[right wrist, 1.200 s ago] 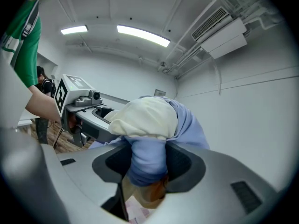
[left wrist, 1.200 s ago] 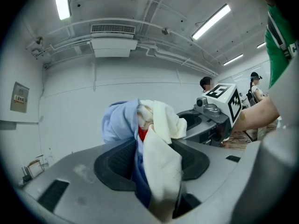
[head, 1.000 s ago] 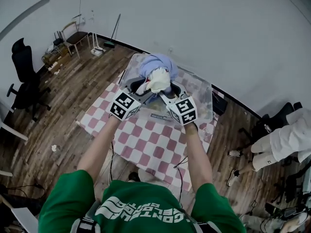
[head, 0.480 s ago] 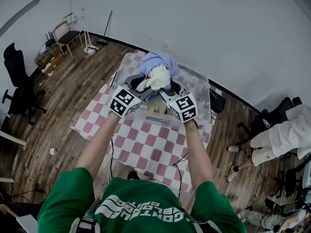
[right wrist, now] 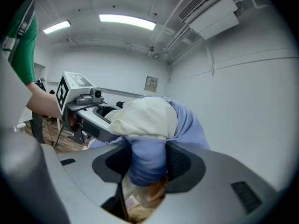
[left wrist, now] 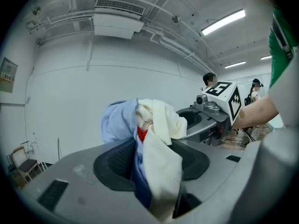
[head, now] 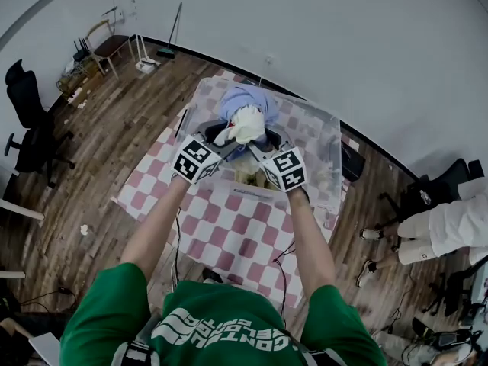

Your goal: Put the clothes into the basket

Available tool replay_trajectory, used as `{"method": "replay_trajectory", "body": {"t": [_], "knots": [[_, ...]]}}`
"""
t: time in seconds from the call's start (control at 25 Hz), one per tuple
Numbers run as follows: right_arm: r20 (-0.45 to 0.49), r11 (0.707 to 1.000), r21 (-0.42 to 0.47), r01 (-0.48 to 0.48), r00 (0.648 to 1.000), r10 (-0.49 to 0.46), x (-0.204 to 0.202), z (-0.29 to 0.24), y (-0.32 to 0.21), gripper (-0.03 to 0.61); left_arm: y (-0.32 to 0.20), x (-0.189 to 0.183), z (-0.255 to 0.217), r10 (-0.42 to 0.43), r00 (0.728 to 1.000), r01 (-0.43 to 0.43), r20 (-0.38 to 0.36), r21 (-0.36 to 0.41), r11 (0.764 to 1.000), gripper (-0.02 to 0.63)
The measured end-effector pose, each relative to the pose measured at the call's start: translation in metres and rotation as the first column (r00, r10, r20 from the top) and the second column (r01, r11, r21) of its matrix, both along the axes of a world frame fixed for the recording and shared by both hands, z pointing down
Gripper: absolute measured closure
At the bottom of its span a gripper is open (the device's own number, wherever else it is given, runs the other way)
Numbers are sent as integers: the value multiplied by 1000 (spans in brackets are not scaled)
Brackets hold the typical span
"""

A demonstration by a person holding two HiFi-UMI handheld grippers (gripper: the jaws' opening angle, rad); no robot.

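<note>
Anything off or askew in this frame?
Nothing stands out. The left tongs and right tongs are both clamped on one blue-and-cream clothes bundle, held over the clear basket on the checkered table.

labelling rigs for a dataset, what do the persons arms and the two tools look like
The left tool and right tool are alike: a smooth grey body with black ribbed pads and a white cube bearing black square markers. A thin dark cable hangs below each forearm. The person wears a green short-sleeved shirt with white lettering, so the forearms are bare.
</note>
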State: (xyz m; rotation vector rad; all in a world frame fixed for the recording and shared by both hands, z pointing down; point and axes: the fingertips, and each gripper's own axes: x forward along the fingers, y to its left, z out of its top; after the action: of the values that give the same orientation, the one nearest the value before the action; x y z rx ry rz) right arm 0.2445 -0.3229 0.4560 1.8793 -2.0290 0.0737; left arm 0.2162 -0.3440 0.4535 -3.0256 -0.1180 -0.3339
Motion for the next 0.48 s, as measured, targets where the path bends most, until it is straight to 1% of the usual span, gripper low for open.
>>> {"method": "replay_trajectory", "body": {"t": [0.28,0.48], "knots": [[78,998,-58,16,997,-11,18,44,-32,371,-31,18,43,-10,996,13,85,-42,999,403],[127,993,-115,39,992,-24,30,83,-51,371,-49,30,81,-32,988,42,153,-64,997,403]]}}
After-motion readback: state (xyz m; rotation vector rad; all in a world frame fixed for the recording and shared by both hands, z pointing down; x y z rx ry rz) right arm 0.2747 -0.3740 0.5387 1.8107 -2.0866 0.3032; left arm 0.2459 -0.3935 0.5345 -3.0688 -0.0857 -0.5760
